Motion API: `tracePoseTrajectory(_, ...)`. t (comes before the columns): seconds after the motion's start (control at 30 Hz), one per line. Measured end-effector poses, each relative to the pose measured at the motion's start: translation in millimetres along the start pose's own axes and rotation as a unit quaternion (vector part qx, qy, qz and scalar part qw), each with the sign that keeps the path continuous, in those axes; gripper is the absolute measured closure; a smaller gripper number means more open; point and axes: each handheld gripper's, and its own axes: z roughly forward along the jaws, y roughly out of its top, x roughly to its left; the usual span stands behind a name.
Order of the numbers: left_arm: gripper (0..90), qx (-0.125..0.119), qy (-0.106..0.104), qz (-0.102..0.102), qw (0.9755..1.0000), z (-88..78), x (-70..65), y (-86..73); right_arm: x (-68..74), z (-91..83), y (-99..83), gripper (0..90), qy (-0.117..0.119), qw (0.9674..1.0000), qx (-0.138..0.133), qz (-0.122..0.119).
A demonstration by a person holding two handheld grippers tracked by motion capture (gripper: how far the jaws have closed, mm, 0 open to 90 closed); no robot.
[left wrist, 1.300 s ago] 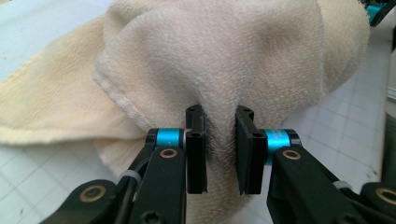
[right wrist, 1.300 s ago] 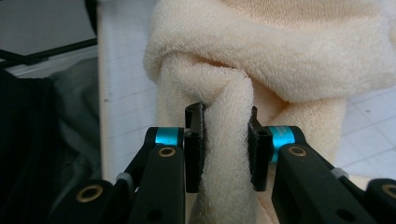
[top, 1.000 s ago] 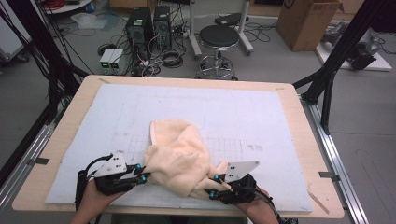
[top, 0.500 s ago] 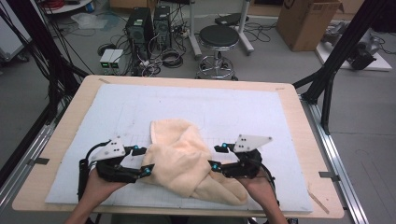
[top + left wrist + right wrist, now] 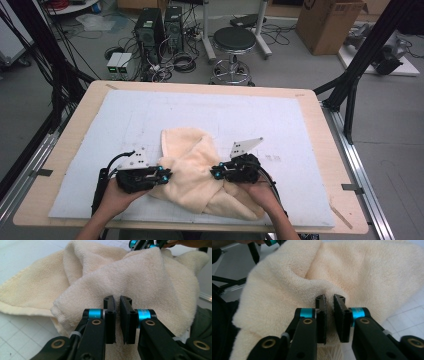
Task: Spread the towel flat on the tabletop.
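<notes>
A cream terry towel point(image 5: 192, 170) lies crumpled on the white mat point(image 5: 280, 120), near the front edge. My left gripper point(image 5: 167, 175) comes at its left side, and my right gripper point(image 5: 215, 173) comes at its right side. In the left gripper view the jaws of the left gripper point(image 5: 118, 300) have just been closing and stand almost together, pinching a fold of the towel point(image 5: 140, 277). In the right gripper view the right gripper point(image 5: 330, 298) has also just been closing and nips a raised ridge of the towel point(image 5: 352, 267).
The mat covers a wooden table point(image 5: 90, 105) with a metal rail point(image 5: 360, 170) along its right side. Behind the table are a black stool point(image 5: 235, 40), computer towers point(image 5: 150, 25), a cardboard box point(image 5: 325, 20) and black frame posts point(image 5: 360, 65).
Both hands moved away from the near edge and then inward onto the towel, the right one farther. The towel is bunched up more between them.
</notes>
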Motion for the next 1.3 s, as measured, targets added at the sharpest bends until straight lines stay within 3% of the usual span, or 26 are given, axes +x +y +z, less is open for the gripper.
tracePoseTrajectory(0.2,84.5,-0.007,-0.006,-0.003,1.0,-11.8,-8.1,-8.3,9.6,-26.0,9.7,84.1,-0.011,0.9994,-0.033,-0.009)
tracePoseTrajectory(0.33,84.7,-0.004,-0.013,-0.007,0.9999,-20.5,-12.4,-19.5,20.0,-25.9,13.0,83.7,-0.004,0.9994,-0.022,-0.025)
tracePoseTrajectory(0.4,84.7,-0.003,-0.013,-0.008,0.9999,-24.1,-13.7,-23.0,21.7,-24.9,13.4,75.1,-0.005,0.9992,-0.02,-0.034)
tracePoseTrajectory(0.43,84.7,-0.001,-0.014,-0.009,0.9999,-25.8,-14.5,-24.7,20.9,-25.2,13.5,65.1,-0.018,0.9991,-0.026,-0.029)
tracePoseTrajectory(0.5,84.8,0.004,-0.013,-0.01,0.9999,-28.3,-15.4,-28.1,12.1,-26.3,12.8,57.5,-0.039,0.9985,-0.04,-0.003)
tracePoseTrajectory(0.57,84.8,0.005,-0.015,-0.008,0.9998,-29.4,-17.0,-30.7,5.1,-22.5,11.9,50.1,-0.059,0.9975,-0.035,0.018)
tracePoseTrajectory(0.63,84.8,0.007,-0.014,-0.006,0.9999,-30.3,-19.4,-32.8,-3.2,-12.7,10.9,44.5,-0.054,0.9975,-0.022,0.041)
tracePoseTrajectory(0.7,84.7,0.008,-0.017,-0.005,0.9998,-32.2,-19.8,-33.3,-8.2,-1.5,10.8,47.5,-0.04,0.9978,-0.01,0.052)
tracePoseTrajectory(0.8,80.6,-0.005,-0.025,-0.013,0.9996,-40.1,-15.4,-28.6,-8.0,13.0,12.5,65.7,-0.009,0.9993,0.001,0.037)
tracePoseTrajectory(0.9,68.5,-0.027,-0.016,-0.032,0.999,-48.5,-6.8,-19.1,-1.1,25.8,14.8,79.4,0.015,0.9995,0.025,0.008)
tracePoseTrajectory(1.03,57.9,-0.056,-0.008,-0.046,0.9973,-55.4,3.9,-3.8,12.4,29.5,19.4,82.5,0.036,0.9989,0.021,-0.02)
tracePoseTrajectory(1.1,56.4,-0.07,-0.004,-0.051,0.9962,-52.7,7.6,5.4,24.5,32.3,22.8,82.6,0.05,0.9973,0.026,-0.048)
tracePoseTrajectory(1.2,53.3,-0.062,-0.003,-0.055,0.9966,-40.0,9.1,13.1,40.3,36.2,25.2,82.6,0.072,0.9934,0.033,-0.083)
tracePoseTrajectory(1.3,49.3,-0.028,-0.004,-0.048,0.9984,-17.0,5.9,15.5,48.3,37.0,25.0,82.3,0.073,0.9914,0.043,-0.1)
